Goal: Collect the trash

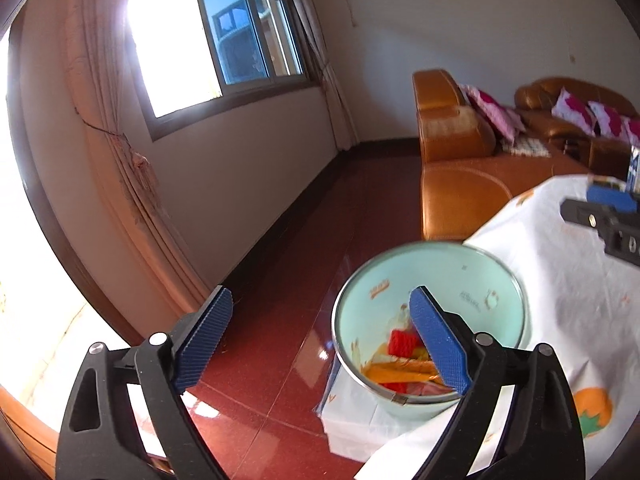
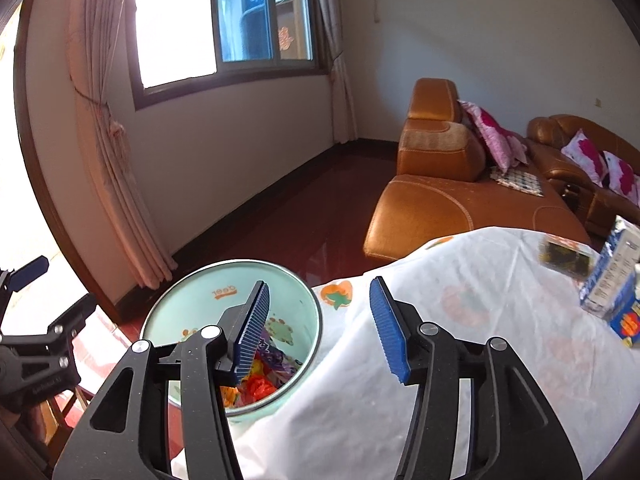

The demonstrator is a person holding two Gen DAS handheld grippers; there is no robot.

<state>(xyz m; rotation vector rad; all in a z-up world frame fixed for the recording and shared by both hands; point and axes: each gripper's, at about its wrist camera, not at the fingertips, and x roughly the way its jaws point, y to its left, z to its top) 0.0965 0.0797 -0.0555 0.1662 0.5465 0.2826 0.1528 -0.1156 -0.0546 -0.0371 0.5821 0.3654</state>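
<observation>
A mint-green trash bin (image 1: 480, 280) stands on the floor against the table's left edge and holds colourful wrappers (image 1: 404, 344). It also shows in the right wrist view (image 2: 200, 292), with wrappers (image 2: 264, 380) inside. My left gripper (image 1: 320, 340) is open and empty, left of and above the bin. My right gripper (image 2: 320, 328) is open and empty, over the bin's right rim and the table edge. A blue-and-white carton (image 2: 616, 284) and a dark blurred packet (image 2: 564, 258) are on the table at the far right.
The table carries a white cloth (image 2: 460, 320) with orange fruit prints. An orange leather sofa (image 2: 440, 196) with pink cushions stands behind it. The floor (image 1: 288, 264) is dark red tile. A window and curtain are on the left wall.
</observation>
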